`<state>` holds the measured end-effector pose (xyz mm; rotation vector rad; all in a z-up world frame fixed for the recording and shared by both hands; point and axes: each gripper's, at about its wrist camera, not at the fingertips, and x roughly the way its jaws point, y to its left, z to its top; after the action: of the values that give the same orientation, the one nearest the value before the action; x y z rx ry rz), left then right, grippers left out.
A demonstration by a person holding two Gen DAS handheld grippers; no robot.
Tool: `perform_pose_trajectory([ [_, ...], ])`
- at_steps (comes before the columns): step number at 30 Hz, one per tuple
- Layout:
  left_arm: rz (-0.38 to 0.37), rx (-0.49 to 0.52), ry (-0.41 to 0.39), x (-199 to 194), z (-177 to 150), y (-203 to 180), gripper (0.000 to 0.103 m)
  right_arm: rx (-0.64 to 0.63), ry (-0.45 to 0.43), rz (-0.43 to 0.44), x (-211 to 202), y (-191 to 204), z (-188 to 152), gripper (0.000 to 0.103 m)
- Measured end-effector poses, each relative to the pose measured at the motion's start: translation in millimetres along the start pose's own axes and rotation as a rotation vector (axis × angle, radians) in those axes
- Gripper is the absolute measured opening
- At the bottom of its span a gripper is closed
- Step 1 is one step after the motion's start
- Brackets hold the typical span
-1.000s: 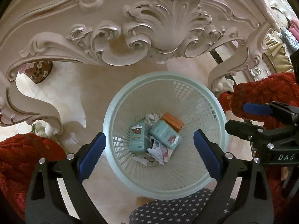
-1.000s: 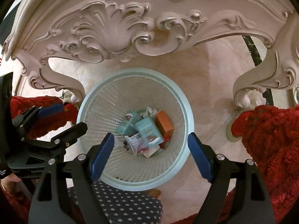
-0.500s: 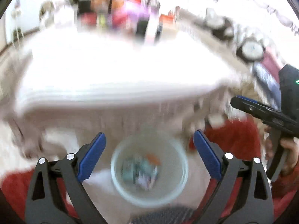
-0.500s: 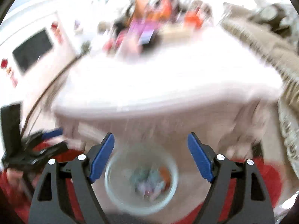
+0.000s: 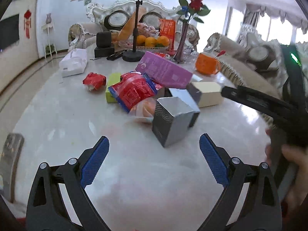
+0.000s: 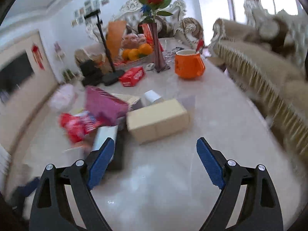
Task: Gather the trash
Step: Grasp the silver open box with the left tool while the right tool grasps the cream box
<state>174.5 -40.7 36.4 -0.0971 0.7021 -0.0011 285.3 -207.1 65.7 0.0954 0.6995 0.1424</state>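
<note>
Both empty: left hand-held gripper (image 5: 154, 154) spread wide, right hand-held gripper (image 6: 153, 158) just widening, facing mid-tabletop (image 5: 57, 119) trash, grey box (image 5: 173, 119) nearest.

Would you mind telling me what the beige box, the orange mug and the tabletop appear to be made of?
Beige box: probably cardboard, matte, with crisp folded edges and a seam across its side. Orange mug: likely glazed ceramic, judging by the soft sheen on its faceted sides and its white inside. Tabletop: polished stone or a marble look-alike, pale and glossy, with blurred window glare.
</note>
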Motion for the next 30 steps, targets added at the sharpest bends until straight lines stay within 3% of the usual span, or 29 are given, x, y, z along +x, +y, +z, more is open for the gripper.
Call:
perform_pose_trajectory([
  [4,-0.056,0.0,0.02,11.3,5.6,2.6,0.092,-0.084,0.028,-0.127,41.5,23.0,15.1,0.083],
  [11,-0.038,0.016,0.043,31.4,13.9,3.3,0.092,-0.162,0.074,-0.227,70.4,35.7,10.7,0.083],
  [15,-0.031,0.005,0.047,37.1,16.1,1.2,0.092,-0.174,0.087,-0.266,64.7,20.8,7.7,0.083],
  [18,-0.029,0.016,0.064,41.3,14.1,-3.8,0.092,-0.167,0.1,-0.268,52.3,-0.7,3.6,0.083],
  [22,-0.059,0.01,0.037,34.3,9.3,-9.3,0.092,-0.142,0.122,-0.332,32.6,-42.2,-8.6,0.083],
  [23,-0.065,0.008,0.035,33.4,8.5,-10.8,0.092,-0.115,0.124,-0.319,27.7,-50.1,-10.6,0.083],
  [25,-0.056,0.002,0.031,35.3,8.8,-14.5,0.092,-0.036,0.103,-0.195,17.0,-59.3,-12.5,0.083],
  [27,-0.036,-0.007,0.034,38.2,9.6,-17.3,0.092,-0.057,0.1,-0.095,16.7,-50.7,-10.1,0.083],
  [30,-0.017,-0.039,0.058,43.8,12.1,-19.2,0.092,-0.162,0.074,-0.122,28.7,-36.2,1.3,0.083],
])
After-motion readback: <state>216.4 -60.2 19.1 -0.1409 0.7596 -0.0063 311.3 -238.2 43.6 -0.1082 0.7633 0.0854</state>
